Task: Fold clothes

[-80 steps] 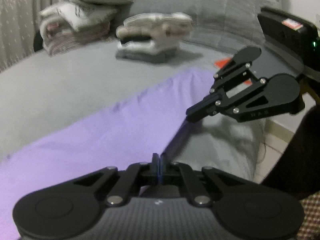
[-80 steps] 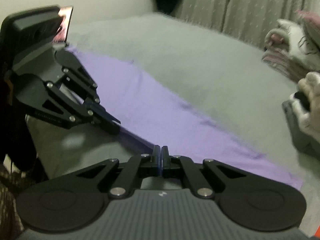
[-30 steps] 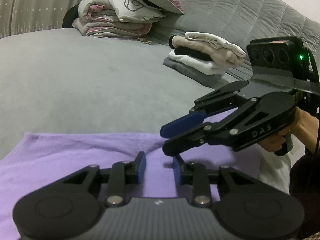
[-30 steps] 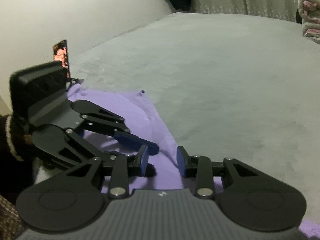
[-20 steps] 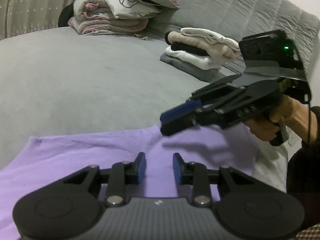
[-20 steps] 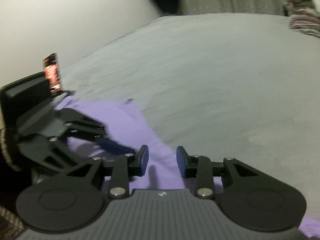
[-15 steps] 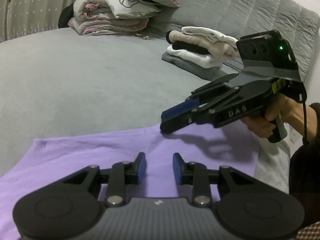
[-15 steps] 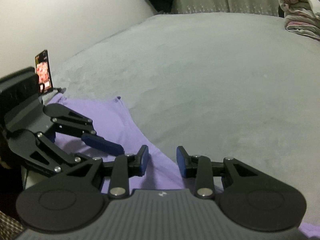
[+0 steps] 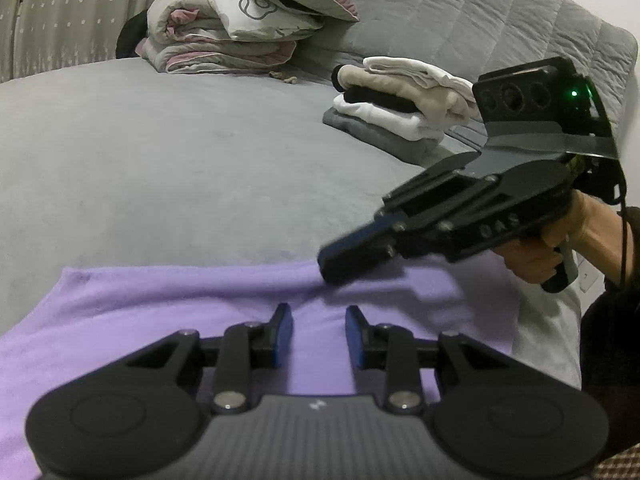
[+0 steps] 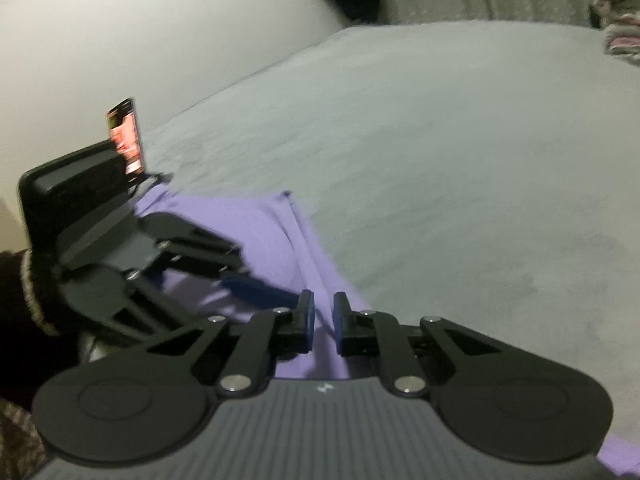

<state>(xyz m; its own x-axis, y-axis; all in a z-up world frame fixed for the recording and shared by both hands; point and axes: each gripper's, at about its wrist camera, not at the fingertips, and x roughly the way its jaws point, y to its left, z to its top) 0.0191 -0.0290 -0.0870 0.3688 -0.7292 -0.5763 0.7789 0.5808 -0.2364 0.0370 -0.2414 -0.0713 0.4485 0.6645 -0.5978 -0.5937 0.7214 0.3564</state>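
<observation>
A purple garment (image 9: 168, 304) lies flat on the grey bed (image 9: 160, 152), its far edge running across the left wrist view. My left gripper (image 9: 318, 334) is open and empty just above the cloth. My right gripper (image 9: 332, 268) reaches in from the right with its tips down on the garment's far edge. In the right wrist view the right gripper (image 10: 323, 322) has its jaws narrowly apart with a ridge of the purple garment (image 10: 276, 236) running between them. The left gripper (image 10: 256, 286) shows at the left there, blurred.
A stack of folded clothes (image 9: 400, 112) sits at the back right of the bed. Folded quilts and a pillow (image 9: 240, 28) are piled at the far back. A phone with a lit screen (image 10: 126, 134) stands at the bed's left edge. The grey headboard rises behind.
Both grippers let go of the garment and opened. Since half a second ago my right gripper has dropped onto the cloth's far edge and its jaws have narrowed around a fold.
</observation>
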